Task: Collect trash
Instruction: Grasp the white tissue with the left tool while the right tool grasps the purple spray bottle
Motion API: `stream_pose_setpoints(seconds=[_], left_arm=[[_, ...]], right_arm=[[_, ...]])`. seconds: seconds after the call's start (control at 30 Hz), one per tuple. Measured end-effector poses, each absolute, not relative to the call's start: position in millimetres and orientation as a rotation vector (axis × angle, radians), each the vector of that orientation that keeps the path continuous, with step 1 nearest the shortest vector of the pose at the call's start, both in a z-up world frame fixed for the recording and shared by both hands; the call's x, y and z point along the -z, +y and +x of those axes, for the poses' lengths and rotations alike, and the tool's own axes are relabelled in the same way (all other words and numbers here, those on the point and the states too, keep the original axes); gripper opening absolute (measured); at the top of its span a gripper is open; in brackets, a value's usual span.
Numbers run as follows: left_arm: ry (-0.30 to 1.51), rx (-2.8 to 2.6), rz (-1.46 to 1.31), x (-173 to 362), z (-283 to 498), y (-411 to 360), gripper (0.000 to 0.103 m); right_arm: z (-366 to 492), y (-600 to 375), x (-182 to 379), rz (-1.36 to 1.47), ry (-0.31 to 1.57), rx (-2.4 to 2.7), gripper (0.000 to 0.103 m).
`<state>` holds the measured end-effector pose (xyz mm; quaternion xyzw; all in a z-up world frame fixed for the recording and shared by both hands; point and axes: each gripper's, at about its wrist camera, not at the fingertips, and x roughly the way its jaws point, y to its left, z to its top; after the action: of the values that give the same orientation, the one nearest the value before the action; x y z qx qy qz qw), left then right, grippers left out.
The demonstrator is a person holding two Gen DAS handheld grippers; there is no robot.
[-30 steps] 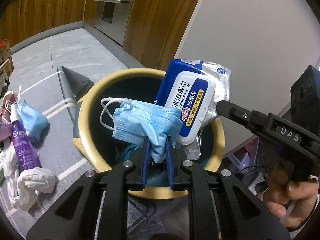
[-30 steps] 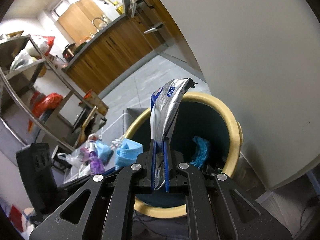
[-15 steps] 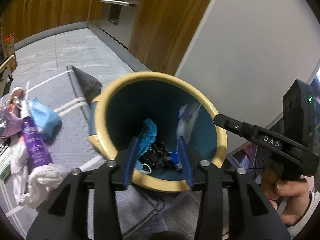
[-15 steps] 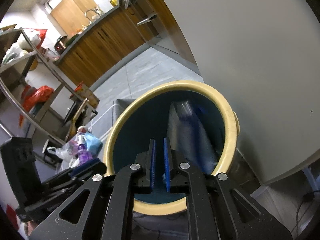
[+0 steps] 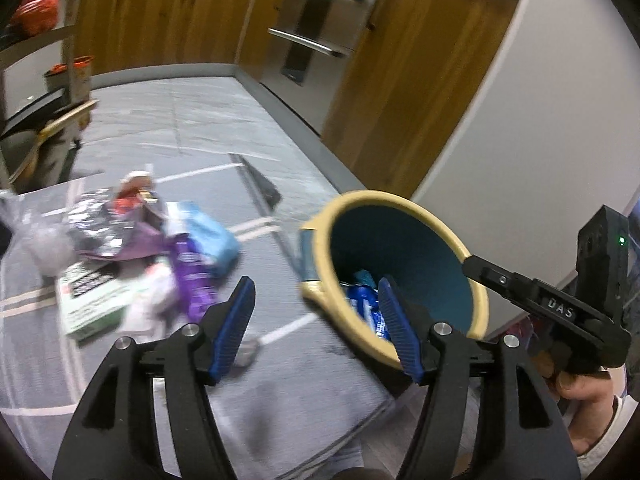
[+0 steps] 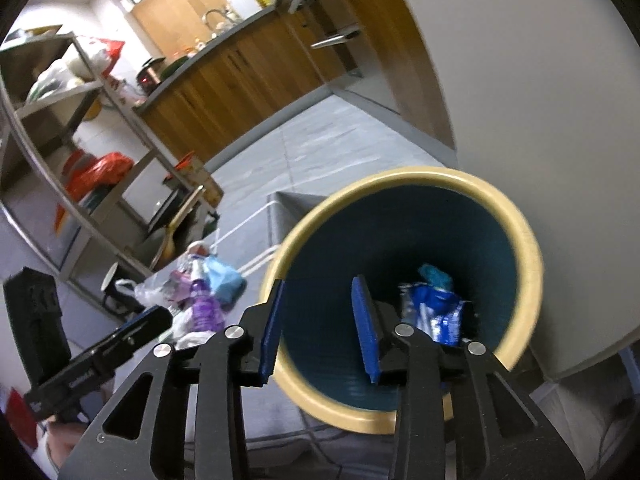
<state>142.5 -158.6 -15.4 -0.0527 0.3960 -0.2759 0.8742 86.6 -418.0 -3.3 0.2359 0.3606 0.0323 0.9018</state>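
The left gripper (image 5: 316, 320) is spread wide and holds nothing, above the mat (image 5: 280, 364) beside the bin (image 5: 400, 200). The right gripper (image 6: 320, 320) gapes empty over the bin's rim. The wipes pack (image 6: 434, 314) lies inside the bin; more trash (image 5: 160, 248) sits on the mat.

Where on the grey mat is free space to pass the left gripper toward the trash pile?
Bare mat lies between the trash pile and the bin, in front of the open left gripper. It is crowded around the purple bottle and the green-and-white box.
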Motion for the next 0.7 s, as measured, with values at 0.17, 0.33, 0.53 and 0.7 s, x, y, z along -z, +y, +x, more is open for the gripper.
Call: stream_pose_setpoints(seconds=[0.17,0.33,0.53,0.7], left_arm=[[0.832,0.524,-0.128,17.2,141.5,-121.6,0.063],[0.882,0.511,-0.111,35.1,139.4,-98.9,0.063],[0.925,0.535,-0.036,60.7,135.1,-100.2,0.064],[0.938,0.540,0.027,74.6,136.0,-103.9,0.063]], right_arm=[[93.3,-399.0,1.8,0.466,0.757,-0.108,0.044],[98.3,-380.8,1.7,0.459,0.770,-0.138,0.045],[104.1,-360.4,7.6,0.439,0.799,-0.170,0.047],[107.7,-343.4,9.9,0.414,0.820,-0.201,0.049]])
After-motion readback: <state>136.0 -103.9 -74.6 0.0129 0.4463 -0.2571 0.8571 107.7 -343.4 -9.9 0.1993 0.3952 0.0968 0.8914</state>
